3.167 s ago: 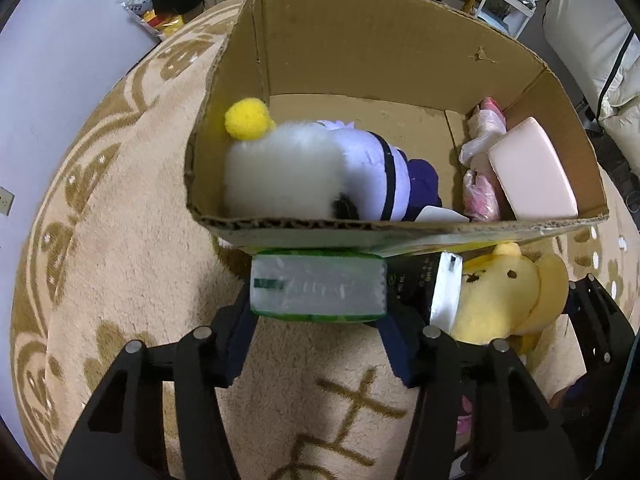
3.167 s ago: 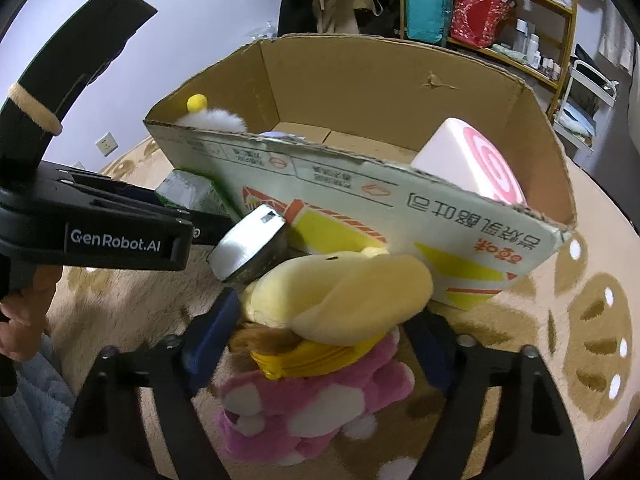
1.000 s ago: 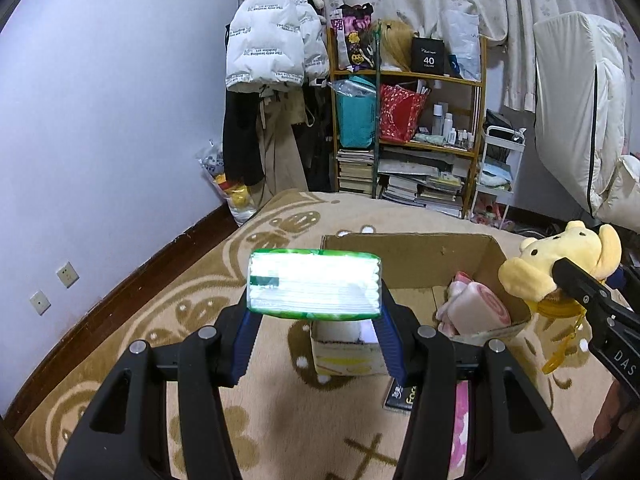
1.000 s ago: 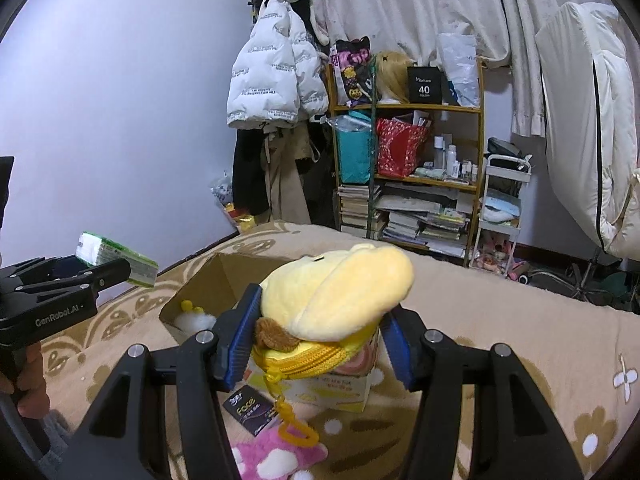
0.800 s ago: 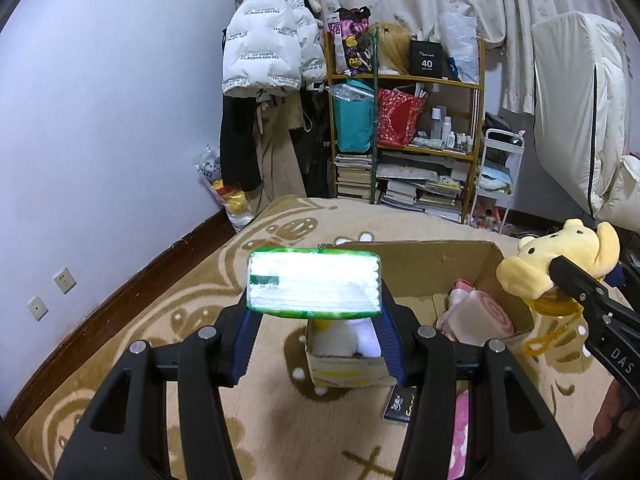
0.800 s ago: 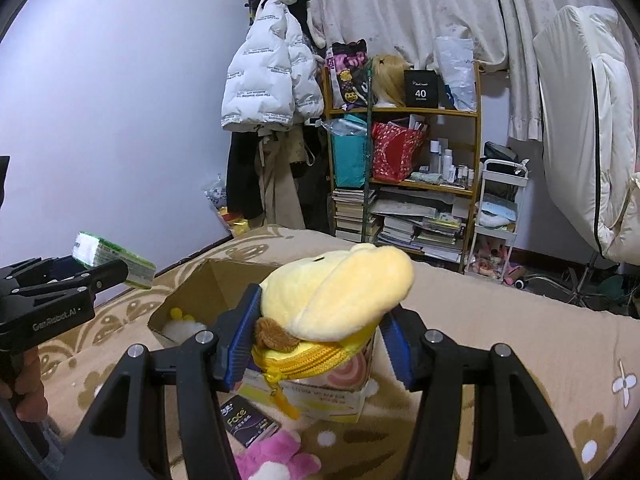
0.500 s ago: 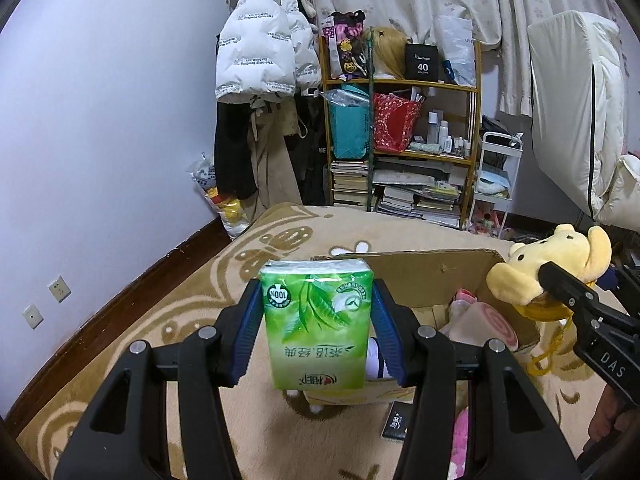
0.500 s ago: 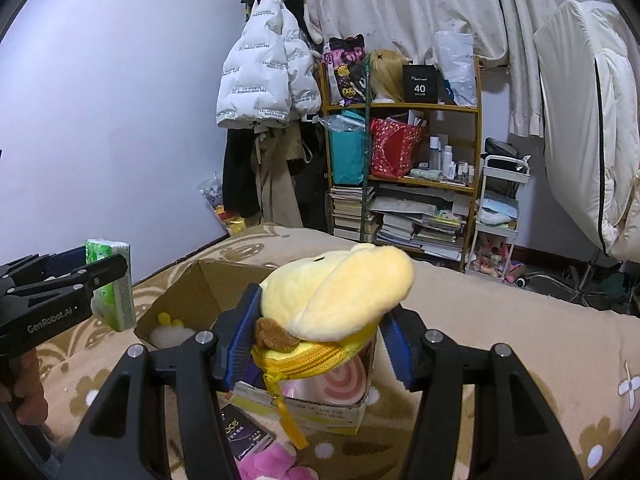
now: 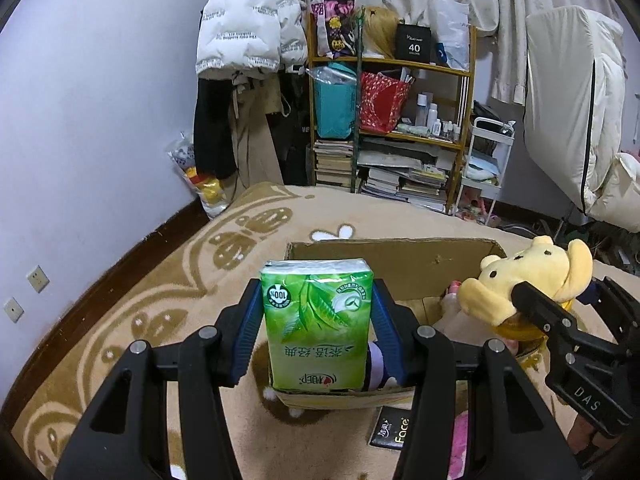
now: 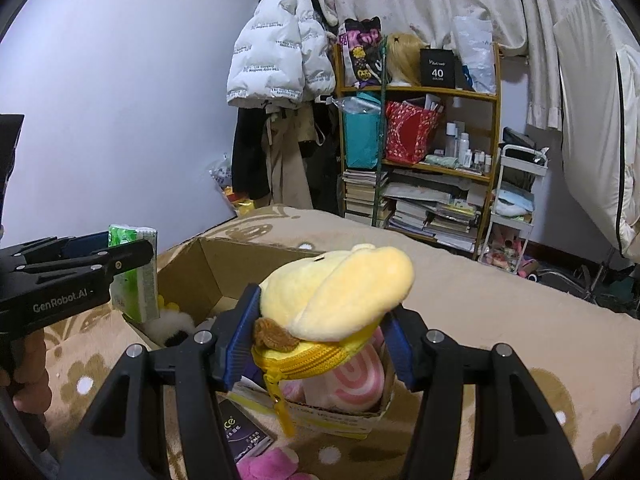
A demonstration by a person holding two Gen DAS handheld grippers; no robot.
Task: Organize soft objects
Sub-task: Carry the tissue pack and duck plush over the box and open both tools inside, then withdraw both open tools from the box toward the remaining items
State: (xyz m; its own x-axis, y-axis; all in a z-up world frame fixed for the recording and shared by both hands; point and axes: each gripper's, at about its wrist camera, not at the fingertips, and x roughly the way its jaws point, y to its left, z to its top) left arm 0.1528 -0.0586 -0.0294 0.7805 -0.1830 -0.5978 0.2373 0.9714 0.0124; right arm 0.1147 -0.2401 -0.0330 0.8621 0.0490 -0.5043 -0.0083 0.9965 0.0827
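My left gripper is shut on a green tissue pack, which hangs upright by its upper end above the near wall of the open cardboard box. My right gripper is shut on a yellow plush pouch with a yellow zipper, held over the right part of the box. The same plush shows at the right of the left wrist view. In the box lie a white plush with a yellow pompom and a pink-and-white swirl cushion.
A pink plush and a black packet lie on the beige patterned rug in front of the box. A cluttered bookshelf, hanging coats and a white trolley stand at the far wall. A hand holds the left gripper.
The tissue pack has swung from lying level between the left jaws to hanging upright. Both grippers have come closer to the box and lower, with the plush pouch still held.
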